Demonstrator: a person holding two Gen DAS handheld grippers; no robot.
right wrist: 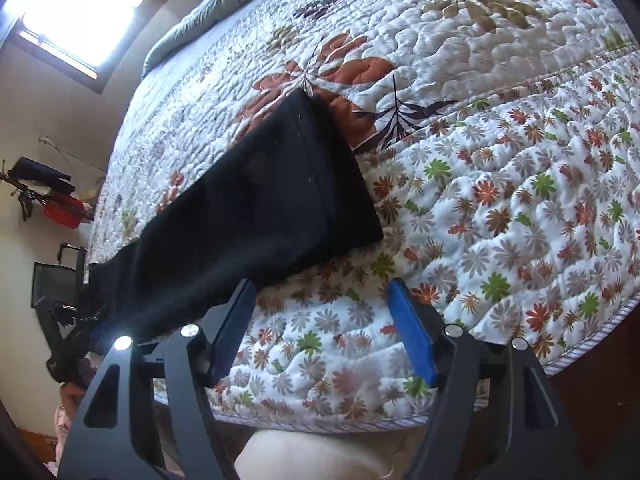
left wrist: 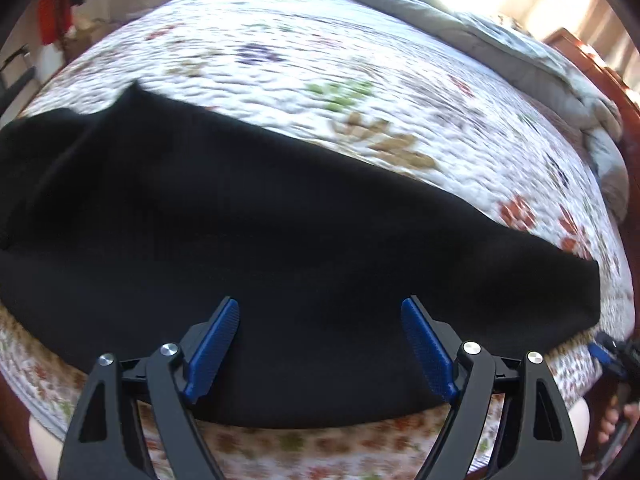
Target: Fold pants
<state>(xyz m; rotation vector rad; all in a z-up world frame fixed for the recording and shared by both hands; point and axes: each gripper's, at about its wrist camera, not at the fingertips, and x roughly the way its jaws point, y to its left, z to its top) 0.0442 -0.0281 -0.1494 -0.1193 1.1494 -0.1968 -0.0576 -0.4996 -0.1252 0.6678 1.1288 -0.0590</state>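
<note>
Black pants (left wrist: 280, 220) lie stretched lengthwise along the near side of a floral quilt (left wrist: 320, 60). My left gripper (left wrist: 320, 305) hovers over the middle of the dark cloth, open, its blue pads (left wrist: 214, 344) wide apart with nothing pinched. In the right wrist view the pants (right wrist: 272, 200) run away to the left and their squared end rests flat on the quilt (right wrist: 500, 208). My right gripper (right wrist: 323, 286) stands open just off that end, over bare quilt; its left finger overlaps the cloth's edge. Nothing is held.
A grey duvet (left wrist: 500, 52) is bunched along the bed's far side. The wooden bed frame (left wrist: 630, 128) borders the right. A bright window (right wrist: 80, 8), a dark chair (right wrist: 56, 280) and a red item (left wrist: 54, 16) stand beyond. A person's knee (right wrist: 320, 456) is close to the mattress edge.
</note>
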